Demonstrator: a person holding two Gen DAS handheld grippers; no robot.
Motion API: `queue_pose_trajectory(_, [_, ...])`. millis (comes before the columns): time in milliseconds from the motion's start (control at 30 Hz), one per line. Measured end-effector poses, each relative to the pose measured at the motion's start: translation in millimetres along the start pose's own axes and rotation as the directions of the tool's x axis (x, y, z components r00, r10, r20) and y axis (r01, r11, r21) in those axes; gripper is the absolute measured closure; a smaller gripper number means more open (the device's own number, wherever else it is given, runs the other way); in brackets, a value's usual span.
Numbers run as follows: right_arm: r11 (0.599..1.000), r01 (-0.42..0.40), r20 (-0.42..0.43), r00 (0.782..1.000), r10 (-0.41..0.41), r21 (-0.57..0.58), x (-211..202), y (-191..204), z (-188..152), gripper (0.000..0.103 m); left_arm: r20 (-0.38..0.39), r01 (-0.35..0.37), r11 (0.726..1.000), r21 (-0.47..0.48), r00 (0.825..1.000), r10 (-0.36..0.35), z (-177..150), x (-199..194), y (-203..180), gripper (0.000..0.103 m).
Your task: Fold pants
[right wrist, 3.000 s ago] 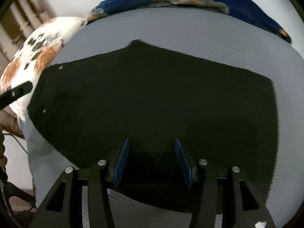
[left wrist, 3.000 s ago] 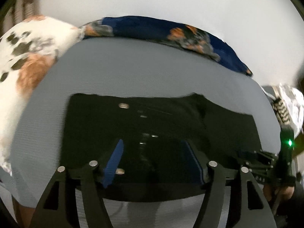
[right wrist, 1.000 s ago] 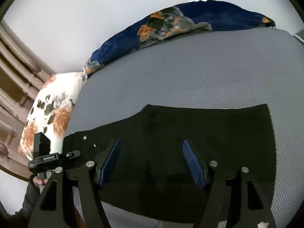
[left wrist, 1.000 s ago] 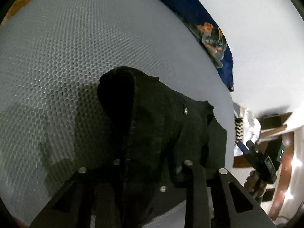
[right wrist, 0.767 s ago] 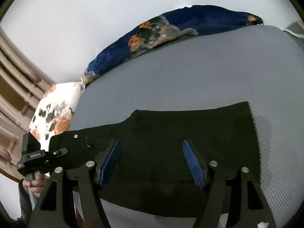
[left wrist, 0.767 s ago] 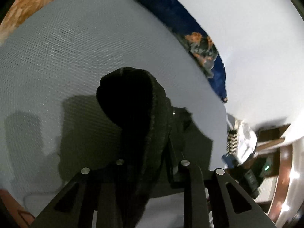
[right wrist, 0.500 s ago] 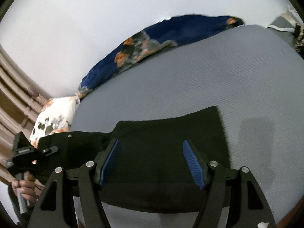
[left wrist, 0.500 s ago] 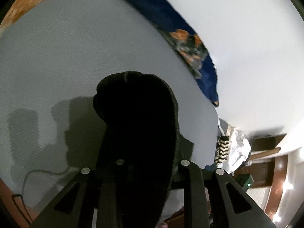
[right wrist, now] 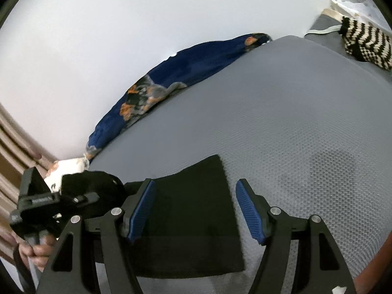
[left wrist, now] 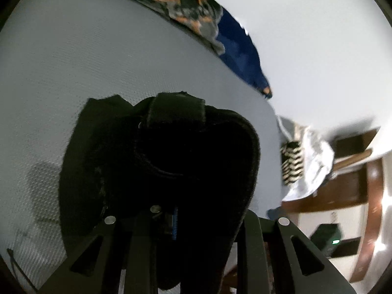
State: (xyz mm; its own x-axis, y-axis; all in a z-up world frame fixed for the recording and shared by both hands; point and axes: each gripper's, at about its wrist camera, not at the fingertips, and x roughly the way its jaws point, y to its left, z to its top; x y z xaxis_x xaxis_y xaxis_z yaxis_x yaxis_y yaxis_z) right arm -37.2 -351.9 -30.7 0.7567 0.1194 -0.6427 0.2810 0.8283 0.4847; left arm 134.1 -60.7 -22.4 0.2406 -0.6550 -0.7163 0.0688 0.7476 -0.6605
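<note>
The black pants (right wrist: 191,210) lie on the grey mesh bed cover (right wrist: 281,127). My left gripper (left wrist: 171,220) is shut on the waistband end of the pants (left wrist: 176,152) and holds it lifted, so the cloth drapes over the fingers and hides them. That gripper also shows at the left of the right wrist view (right wrist: 49,203), held in a hand. My right gripper (right wrist: 194,210) is open, its blue pads (right wrist: 142,208) on either side of the flat leg part, just above it.
A dark blue floral blanket (right wrist: 171,83) lies along the white wall at the far edge of the bed. A floral pillow (right wrist: 66,169) is at the left. A black-and-white striped knit (right wrist: 365,44) and white cloth (left wrist: 308,161) sit at the bed's right end. Wooden furniture (left wrist: 355,186) stands beyond.
My left gripper has closed on the waistband and lifted it, carrying it over towards the leg end. The flat visible part of the pants has got shorter. My right gripper stays open over the legs.
</note>
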Motion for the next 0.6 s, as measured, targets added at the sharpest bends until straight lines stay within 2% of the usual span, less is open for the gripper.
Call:
queue_pose_trajectory(167, [1.0,-0.006,0.009,1.0,0.006,0.016,2,-9,0,0.037,-0.016,-0.065,0.993,0.103,0.998,0.067,-15,35,-8,0.079])
queue_pose_trajectory(333, [1.0,-0.016,0.001,1.0,0.016,0.019,4,-13,-2,0.037,-0.017,-0.089,0.987,0.134,0.996,0.092,-26,46,-7,0.073])
queue_pose_trajectory(400, [1.0,-0.018,0.008,1.0,0.018,0.02,1,-14,-1,0.037,-0.012,-0.089,0.987,0.137,0.996,0.092,-26,47,-9,0.065])
queue_pose_trajectory(433, [1.0,-0.017,0.012,1.0,0.017,0.02,1,-14,-1,0.037,-0.01,-0.08,0.987,0.137,0.997,0.082,-26,48,-10,0.054])
queue_pose_trajectory(500, [1.0,-0.017,0.015,1.0,0.017,0.024,-1,-15,-1,0.037,-0.007,-0.042,0.989,0.139,0.999,0.044,-29,45,-12,0.043])
queue_pose_trajectory(600, [1.0,-0.017,0.01,1.0,0.016,0.024,0,-15,-2,0.037,0.019,-0.024,0.978,0.205,1.0,0.02,-35,34,-21,0.039])
